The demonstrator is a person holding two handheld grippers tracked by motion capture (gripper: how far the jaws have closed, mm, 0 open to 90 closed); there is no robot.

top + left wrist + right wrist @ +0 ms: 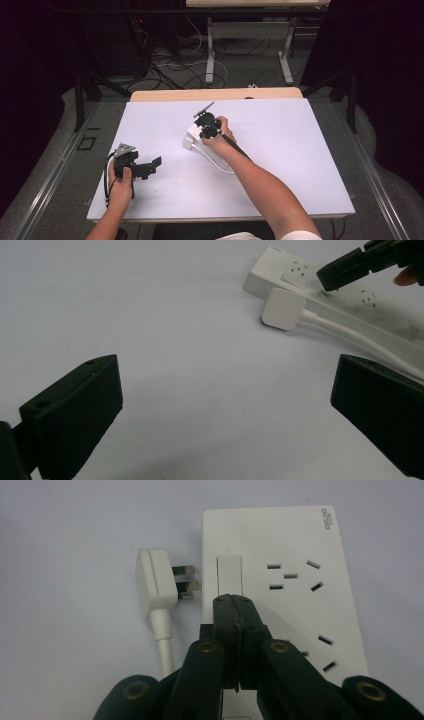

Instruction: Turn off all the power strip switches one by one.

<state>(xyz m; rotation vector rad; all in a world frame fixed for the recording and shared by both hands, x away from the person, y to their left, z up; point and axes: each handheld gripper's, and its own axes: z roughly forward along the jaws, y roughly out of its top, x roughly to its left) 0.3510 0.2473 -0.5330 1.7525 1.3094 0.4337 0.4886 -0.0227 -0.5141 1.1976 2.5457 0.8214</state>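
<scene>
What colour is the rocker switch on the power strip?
White, same as the power strip body; the rocker switch shows best in the right gripper view.

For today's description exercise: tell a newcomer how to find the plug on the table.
Start at the white table and find the white power strip near its middle, under the right claw. The plug lies on the table beside the strip's end with the rocker switch. It is unplugged, its metal prongs bare and pointing at the strip, and a white cable trails from it.

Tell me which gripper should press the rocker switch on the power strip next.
Right. The right gripper, jaws shut, sits with its tip at the switch of the power strip. The left gripper stands open, well away on the table.
</scene>
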